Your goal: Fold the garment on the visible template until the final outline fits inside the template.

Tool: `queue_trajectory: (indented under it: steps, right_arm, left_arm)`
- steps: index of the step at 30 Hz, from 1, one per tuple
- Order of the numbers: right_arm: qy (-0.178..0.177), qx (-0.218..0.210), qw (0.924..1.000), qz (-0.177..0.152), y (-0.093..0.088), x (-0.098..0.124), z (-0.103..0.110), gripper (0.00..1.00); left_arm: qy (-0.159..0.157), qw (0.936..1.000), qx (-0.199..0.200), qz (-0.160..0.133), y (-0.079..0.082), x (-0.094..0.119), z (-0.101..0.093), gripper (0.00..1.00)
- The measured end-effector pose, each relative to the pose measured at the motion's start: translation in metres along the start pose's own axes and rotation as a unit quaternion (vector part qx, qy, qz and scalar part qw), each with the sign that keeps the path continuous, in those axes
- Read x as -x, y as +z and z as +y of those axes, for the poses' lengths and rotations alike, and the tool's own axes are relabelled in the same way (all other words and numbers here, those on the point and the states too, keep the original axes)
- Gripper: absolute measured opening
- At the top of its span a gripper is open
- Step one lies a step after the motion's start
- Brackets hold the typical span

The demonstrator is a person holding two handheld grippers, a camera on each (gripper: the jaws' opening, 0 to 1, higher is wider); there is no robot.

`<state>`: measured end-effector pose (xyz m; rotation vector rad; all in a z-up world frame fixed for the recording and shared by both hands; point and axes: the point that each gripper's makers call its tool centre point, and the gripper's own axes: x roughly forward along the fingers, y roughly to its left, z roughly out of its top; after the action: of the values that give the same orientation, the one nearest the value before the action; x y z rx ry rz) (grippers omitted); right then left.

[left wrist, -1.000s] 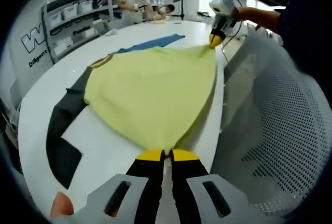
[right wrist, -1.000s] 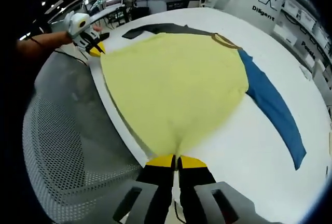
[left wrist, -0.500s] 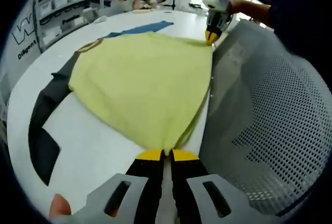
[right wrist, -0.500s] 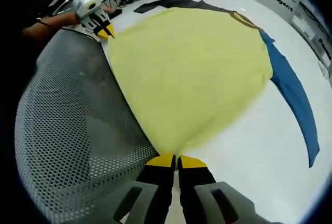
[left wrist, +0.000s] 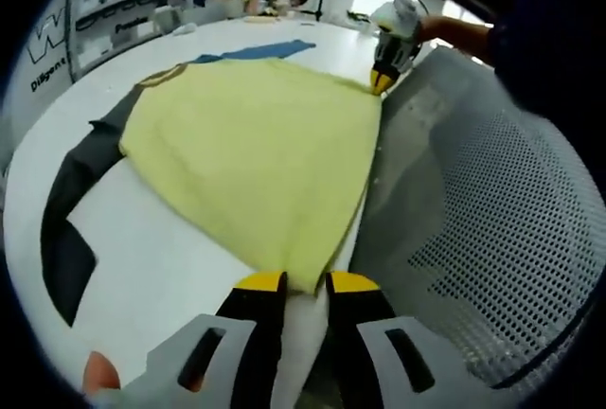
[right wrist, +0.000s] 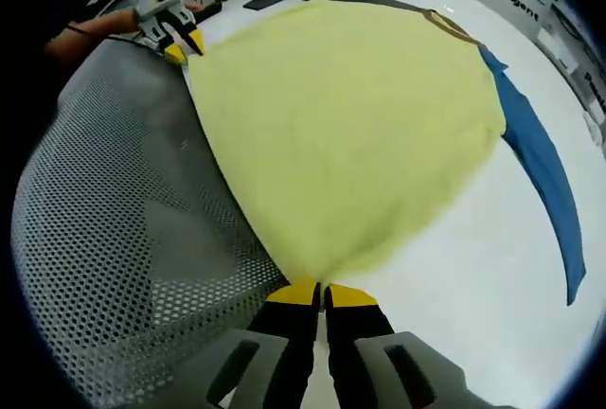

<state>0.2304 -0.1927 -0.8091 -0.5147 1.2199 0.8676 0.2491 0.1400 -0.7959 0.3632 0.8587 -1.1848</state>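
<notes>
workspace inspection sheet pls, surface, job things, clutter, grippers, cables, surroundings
surface: white table, bare beside the garment.
job's things: yellow shirt spread flat, with one dark grey sleeve and one blue sleeve; template not made out.
clutter: nothing seen on the table near the shirt.
grippers: left gripper open at one hem corner; right gripper shut on the other corner.
cables: nothing seen.
surroundings: grey mesh chair back at the table edge; shelving with bins; people at the far end.

Pale yellow garment (left wrist: 256, 153) spread wide, one sleeve (right wrist: 540, 168) blue, the other sleeve (left wrist: 71, 191) dark charcoal, on a plain white table (left wrist: 142, 267); yellow-tipped black jaws below; grey perforated mesh chair back (right wrist: 114, 239) alongside
</notes>
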Motion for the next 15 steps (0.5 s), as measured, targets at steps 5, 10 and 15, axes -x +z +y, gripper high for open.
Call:
queue_trajectory:
  steps: [5, 10, 15]
  right_arm:
    - [0.002, 0.0, 1.0, 0.002, -0.0008, -0.0002, 0.0004, 0.0]
    - [0.011, -0.003, 0.9999, 0.004, -0.0011, 0.0, 0.0038, 0.05]
    - [0.011, 0.001, 0.9999, 0.003, -0.0012, 0.0007, 0.0044, 0.07]
  left_arm:
    - [-0.006, 0.9998, 0.009, -0.015, 0.0032, -0.0016, -0.0047, 0.26]
    - [-0.005, 0.9996, 0.015, -0.025, 0.0034, -0.0026, -0.007, 0.31]
    - [-0.009, 0.999, 0.026, -0.035, 0.0047, -0.0032, -0.0089, 0.33]
